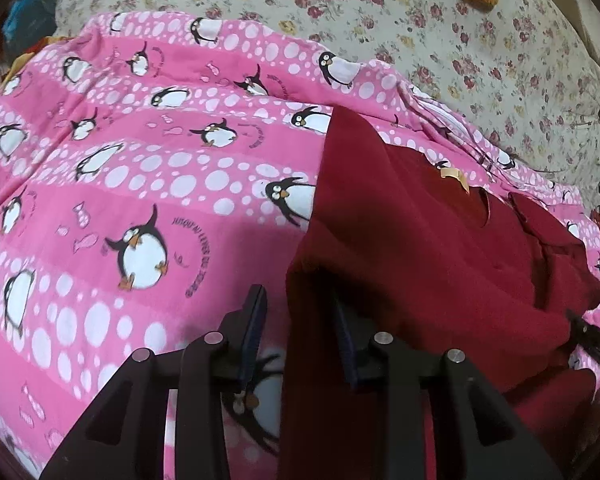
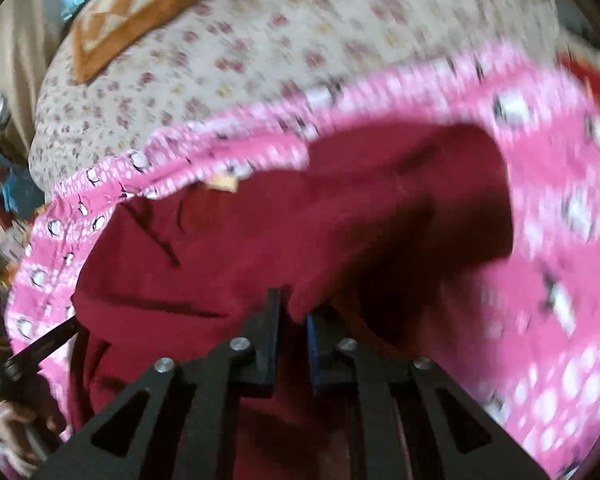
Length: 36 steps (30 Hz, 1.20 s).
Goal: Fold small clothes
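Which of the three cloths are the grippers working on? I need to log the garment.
The plain dark red garment, lying on the pink penguin blanket. The flowered sheet lies farther back, untouched.

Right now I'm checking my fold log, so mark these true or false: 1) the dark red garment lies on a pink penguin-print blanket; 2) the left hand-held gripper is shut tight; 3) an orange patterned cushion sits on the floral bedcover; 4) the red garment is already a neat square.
1) True: the dark red fleece garment lies on the pink penguin-print blanket.
2) False: the left hand-held gripper is open, with the garment's edge between its fingers.
3) True: the orange patterned cushion sits on the floral bedcover.
4) False: it is rumpled and partly lifted.
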Each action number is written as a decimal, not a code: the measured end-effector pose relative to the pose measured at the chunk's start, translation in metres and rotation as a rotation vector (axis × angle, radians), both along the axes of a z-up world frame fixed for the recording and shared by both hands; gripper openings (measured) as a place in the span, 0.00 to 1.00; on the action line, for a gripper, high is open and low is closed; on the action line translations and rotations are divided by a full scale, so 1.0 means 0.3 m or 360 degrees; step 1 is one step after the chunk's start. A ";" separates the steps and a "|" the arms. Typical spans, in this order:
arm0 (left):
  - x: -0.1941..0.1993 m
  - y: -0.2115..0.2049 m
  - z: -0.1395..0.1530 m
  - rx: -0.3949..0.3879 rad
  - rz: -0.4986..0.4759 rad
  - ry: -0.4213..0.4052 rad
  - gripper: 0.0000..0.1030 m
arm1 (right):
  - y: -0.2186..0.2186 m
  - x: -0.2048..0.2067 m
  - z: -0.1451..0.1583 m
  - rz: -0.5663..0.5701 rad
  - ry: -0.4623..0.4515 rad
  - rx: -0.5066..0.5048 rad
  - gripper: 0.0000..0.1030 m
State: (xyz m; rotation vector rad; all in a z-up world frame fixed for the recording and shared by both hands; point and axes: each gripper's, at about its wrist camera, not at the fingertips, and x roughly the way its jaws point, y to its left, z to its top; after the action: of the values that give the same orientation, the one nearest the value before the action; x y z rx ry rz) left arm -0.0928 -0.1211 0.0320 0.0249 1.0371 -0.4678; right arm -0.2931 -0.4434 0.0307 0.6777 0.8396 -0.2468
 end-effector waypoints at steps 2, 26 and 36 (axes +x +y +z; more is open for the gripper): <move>0.026 -0.003 -0.002 -0.0013 -0.0014 0.0016 0.13 | -0.021 -0.016 -0.013 -0.0025 -0.0048 0.0120 0.28; 0.065 0.210 0.009 -0.0374 0.0283 0.0103 0.00 | 0.075 0.031 -0.019 0.0165 -0.0037 0.0176 0.40; 0.024 0.246 0.073 -0.0369 0.0297 0.0011 0.04 | -0.063 -0.008 0.023 -0.0037 -0.0073 0.0230 0.53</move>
State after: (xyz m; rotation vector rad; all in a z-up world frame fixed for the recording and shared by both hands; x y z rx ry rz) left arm -0.0856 -0.0473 0.0540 -0.2780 0.9762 -0.4157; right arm -0.2954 -0.4622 0.0375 0.8256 0.8112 -0.1924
